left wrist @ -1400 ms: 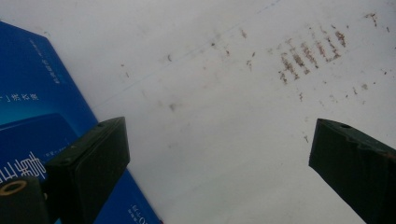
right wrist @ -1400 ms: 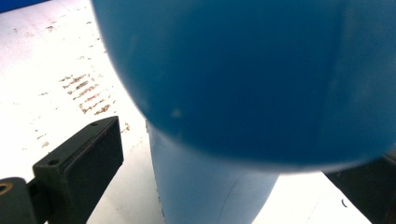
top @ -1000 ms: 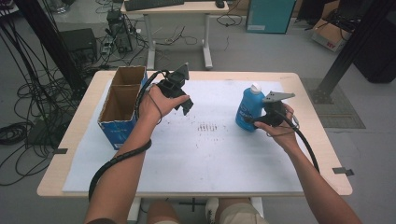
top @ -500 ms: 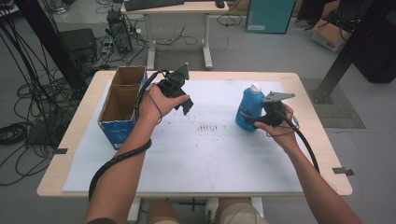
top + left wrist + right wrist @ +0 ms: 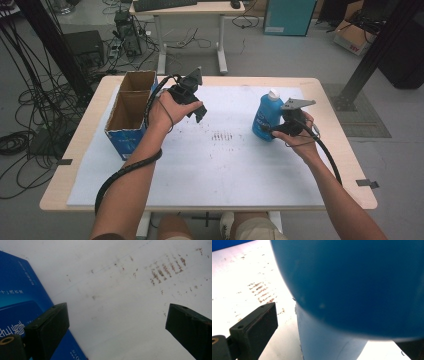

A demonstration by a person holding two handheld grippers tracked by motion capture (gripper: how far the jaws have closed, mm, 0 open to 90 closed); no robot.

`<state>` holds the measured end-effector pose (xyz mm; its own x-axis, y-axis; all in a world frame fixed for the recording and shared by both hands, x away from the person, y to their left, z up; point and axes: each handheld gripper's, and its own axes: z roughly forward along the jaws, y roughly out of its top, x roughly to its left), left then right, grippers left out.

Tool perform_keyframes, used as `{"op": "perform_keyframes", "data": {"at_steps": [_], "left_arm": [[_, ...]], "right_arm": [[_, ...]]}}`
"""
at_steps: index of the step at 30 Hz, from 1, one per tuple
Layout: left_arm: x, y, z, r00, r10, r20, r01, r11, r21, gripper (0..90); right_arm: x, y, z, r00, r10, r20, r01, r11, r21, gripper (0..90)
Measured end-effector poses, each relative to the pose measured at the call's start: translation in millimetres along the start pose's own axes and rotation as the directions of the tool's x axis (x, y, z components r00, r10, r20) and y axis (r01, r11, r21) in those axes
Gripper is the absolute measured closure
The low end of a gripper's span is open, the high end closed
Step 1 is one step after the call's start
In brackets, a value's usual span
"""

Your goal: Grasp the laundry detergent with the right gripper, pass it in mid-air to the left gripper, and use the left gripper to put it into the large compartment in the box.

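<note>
On the white mat (image 5: 200, 170) covering the wooden table (image 5: 345, 165), amid cables on a grey floor, a blue bottle (image 5: 265, 117) stands upright, right of faint reddish marks (image 5: 222, 136). The right gripper (image 5: 272, 130) has the bottle between its jaws, though whether they press it is unclear. Left of those marks, beside the cardboard box (image 5: 131, 107), the left gripper (image 5: 197, 111) hangs with jaws wide apart, empty.

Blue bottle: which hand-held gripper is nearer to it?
Right. The right hand-held gripper is right at the blue bottle, its jaws around the lower body. The left hand-held gripper hangs open across the table, beside the cardboard box.
</note>
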<state>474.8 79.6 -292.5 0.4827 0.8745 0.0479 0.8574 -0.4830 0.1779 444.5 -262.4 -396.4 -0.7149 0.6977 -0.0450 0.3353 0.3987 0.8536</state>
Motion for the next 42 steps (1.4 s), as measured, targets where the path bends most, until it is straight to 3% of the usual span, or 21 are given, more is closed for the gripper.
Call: {"op": "perform_keyframes", "data": {"at_steps": [20, 33, 42], "left_arm": [[0.4, 1.0, 0.6, 1.0, 0.001, 0.002, -0.001, 1.0, -0.001, 5.4], [2.3, -0.3, 2.1, 1.0, -0.002, 0.005, 0.002, 1.0, 0.001, 5.4], [2.5, -0.4, 2.7, 1.0, -0.004, 0.006, 0.004, 1.0, 0.002, 5.4]], "right_arm": [[0.3, -1.1, 1.8, 0.9998, 0.021, -0.001, -0.021, 1.0, 0.004, 6.6], [-0.6, -3.2, 5.5, 0.9998, 0.018, -0.001, -0.018, 1.0, 0.009, 24.0], [-2.2, -3.8, 7.0, 0.9999, 0.011, 0.0, -0.011, 1.0, 0.009, 31.2]]}}
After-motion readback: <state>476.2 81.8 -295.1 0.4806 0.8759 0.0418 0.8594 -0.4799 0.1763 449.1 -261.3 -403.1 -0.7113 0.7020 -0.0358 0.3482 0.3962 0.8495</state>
